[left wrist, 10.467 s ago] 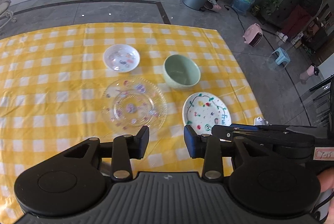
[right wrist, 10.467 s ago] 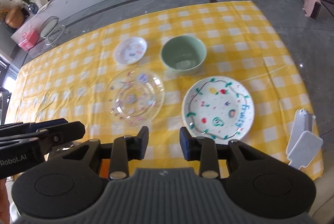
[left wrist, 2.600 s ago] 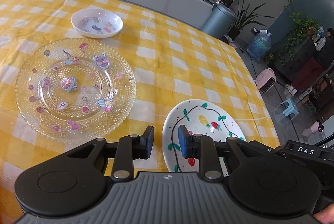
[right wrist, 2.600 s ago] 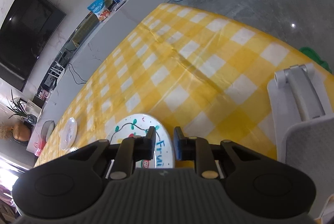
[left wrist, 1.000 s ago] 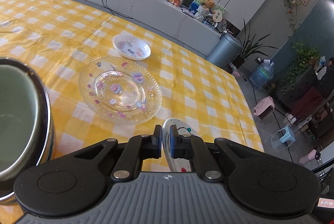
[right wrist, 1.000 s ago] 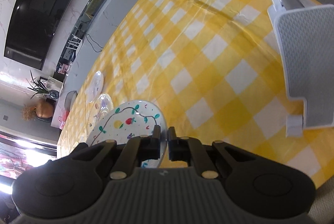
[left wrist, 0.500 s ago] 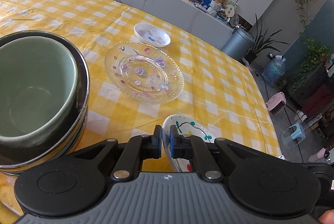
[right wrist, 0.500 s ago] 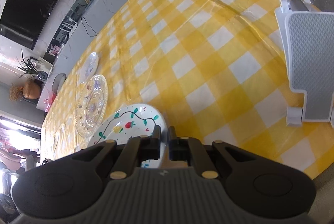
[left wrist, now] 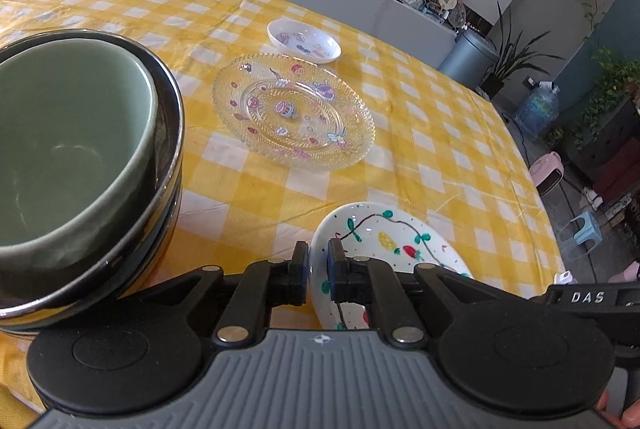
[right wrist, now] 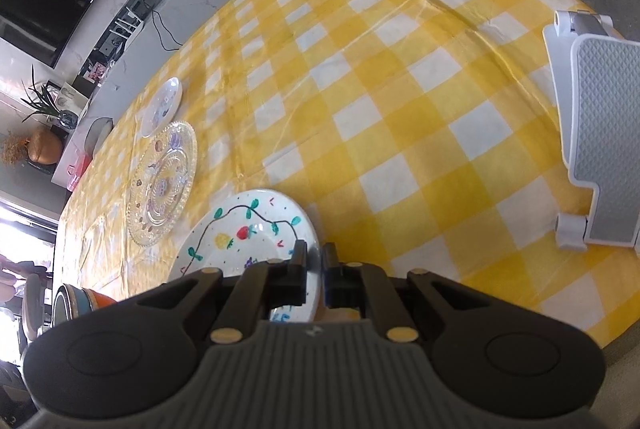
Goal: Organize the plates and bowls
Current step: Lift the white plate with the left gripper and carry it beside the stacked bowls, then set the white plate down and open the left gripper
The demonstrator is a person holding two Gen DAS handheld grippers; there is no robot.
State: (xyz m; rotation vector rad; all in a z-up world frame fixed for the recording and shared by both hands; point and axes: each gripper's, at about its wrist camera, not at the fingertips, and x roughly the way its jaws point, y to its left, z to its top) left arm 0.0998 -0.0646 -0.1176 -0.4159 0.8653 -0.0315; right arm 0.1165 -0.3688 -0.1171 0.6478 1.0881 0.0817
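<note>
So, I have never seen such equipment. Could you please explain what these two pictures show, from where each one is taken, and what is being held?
No robot here: a person holds a two-finger claw in each hand, and each claw has a wide-angle camera that looks along its fingers. One picture is from the left claw, the other from the right claw. Both have the rim of one painted plate between their fingers. The right claw is shut on it, and the left claw's jaws are opening. On the yellow checked tablecloth lie a glass plate and a small white dish. Close on the left, a green bowl sits inside a dark bowl.
</note>
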